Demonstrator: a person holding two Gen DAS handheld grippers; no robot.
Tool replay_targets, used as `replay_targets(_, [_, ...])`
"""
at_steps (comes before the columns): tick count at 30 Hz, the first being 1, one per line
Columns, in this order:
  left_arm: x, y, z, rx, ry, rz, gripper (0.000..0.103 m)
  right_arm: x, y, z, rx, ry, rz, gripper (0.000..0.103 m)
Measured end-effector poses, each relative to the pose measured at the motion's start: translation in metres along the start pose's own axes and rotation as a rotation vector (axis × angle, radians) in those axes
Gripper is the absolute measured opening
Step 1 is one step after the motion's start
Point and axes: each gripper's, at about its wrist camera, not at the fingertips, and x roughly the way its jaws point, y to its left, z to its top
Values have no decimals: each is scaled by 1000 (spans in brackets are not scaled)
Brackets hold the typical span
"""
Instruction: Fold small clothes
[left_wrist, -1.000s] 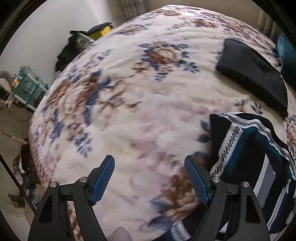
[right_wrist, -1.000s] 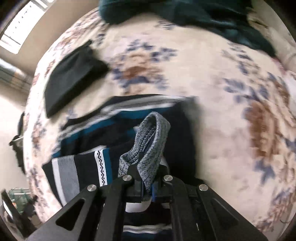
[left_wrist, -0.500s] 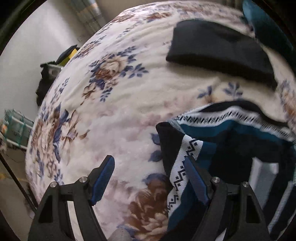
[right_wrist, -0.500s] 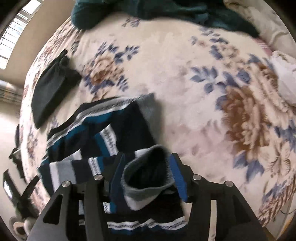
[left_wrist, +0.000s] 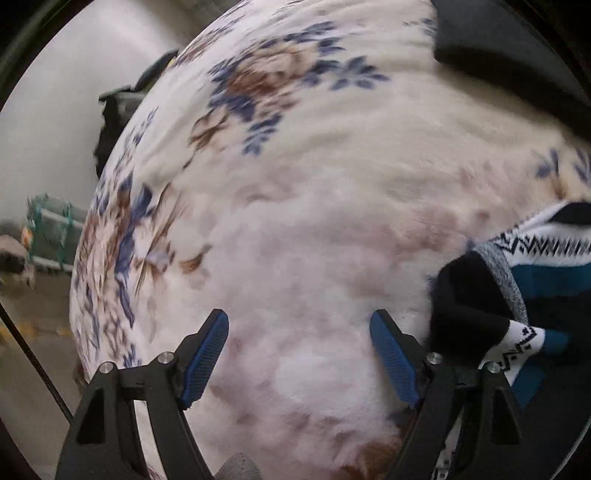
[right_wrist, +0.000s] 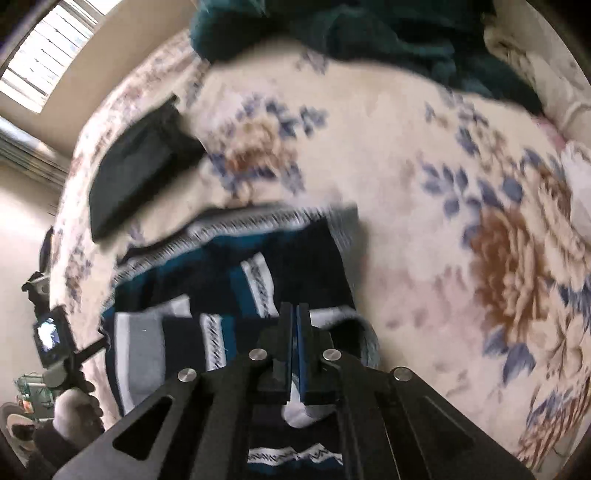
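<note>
A small striped knit sweater (right_wrist: 236, 280), navy, teal, white and grey, lies partly folded on the floral blanket (right_wrist: 424, 229). It shows at the right edge of the left wrist view (left_wrist: 535, 280). My right gripper (right_wrist: 295, 314) is shut with nothing between its pads, just above the sweater's near part. My left gripper (left_wrist: 299, 354) is open and empty over bare blanket (left_wrist: 314, 184), just left of the sweater's edge.
A folded black garment (right_wrist: 136, 170) lies on the blanket beyond the sweater, also at the top right of the left wrist view (left_wrist: 509, 55). A dark teal blanket (right_wrist: 369, 33) is heaped at the far side. The bed's edge, floor and clutter (left_wrist: 48, 229) lie left.
My right gripper let go of the grey sweater cuff, opened, then shut empty. The left gripper swung toward the sweater, then back left over the blanket.
</note>
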Motion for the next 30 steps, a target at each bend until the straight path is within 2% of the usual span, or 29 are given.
replay_targets(2, [-20, 5, -6, -9, -32, -45, 79, 12, -5, 7, 38, 76, 1, 2])
replay_targets(6, [-71, -15, -30, 72, -118, -152, 79, 42, -18, -3, 127, 247, 55, 6])
replay_targets(7, [-77, -26, -36, 105, -124, -159, 79, 52, -18, -5, 138, 279, 57, 23])
replay_targets(8, [-78, -36, -41, 134, -125, -153, 79, 65, -18, -8, 154, 324, 49, 49])
replay_targets(9, [-74, -48, -46, 166, -124, -133, 79, 75, -18, -18, 164, 352, 44, 56])
replay_targets(10, [-68, -53, -47, 182, -115, -113, 79, 85, -17, -21, 177, 373, 41, 57])
replay_targets(12, [-51, -59, -47, 199, -83, -79, 79, 98, -11, -27, 160, 406, -4, 55])
replay_targets(13, [-43, -58, -45, 196, -71, -63, 79, 95, -7, -27, 139, 369, -37, 31])
replay_targets(14, [-35, -54, -43, 188, -63, -56, 79, 85, 2, -27, 102, 308, -30, 2])
replay_targets(15, [-31, -49, -40, 179, -57, -59, 79, 76, 9, -26, 68, 273, -34, 3])
replay_targets(17, [-28, -39, -36, 156, -62, -41, 79, 43, 28, -26, -32, 133, -5, 3])
replay_targets(20, [-26, -30, -31, 128, -54, -45, 79, 12, 38, -27, -121, -1, 0, 2])
replay_targets(21, [-25, -27, -30, 117, -48, -49, 79, 13, 34, -26, -126, -10, -20, 3])
replay_targets(22, [-25, -25, -30, 107, -44, -51, 79, 22, 26, -25, -123, 17, -48, 4])
replay_targets(23, [-26, -23, -30, 96, -38, -59, 79, 45, 11, -24, -109, 115, -101, 7])
replay_targets(25, [-36, -20, -32, 86, -51, -80, 80, 67, -19, -24, -25, 247, -159, 16])
replay_targets(27, [-55, -19, -36, 88, -95, -100, 82, 60, -42, -26, 96, 250, -98, 22])
replay_targets(28, [-63, -18, -38, 91, -114, -110, 84, 51, -46, -27, 112, 237, -78, 41])
replay_targets(29, [-73, -19, -42, 97, -136, -117, 85, 40, -48, -30, 123, 221, -59, 72])
replay_targets(30, [-84, -21, -47, 108, -158, -122, 86, 30, -49, -33, 132, 208, -32, 86])
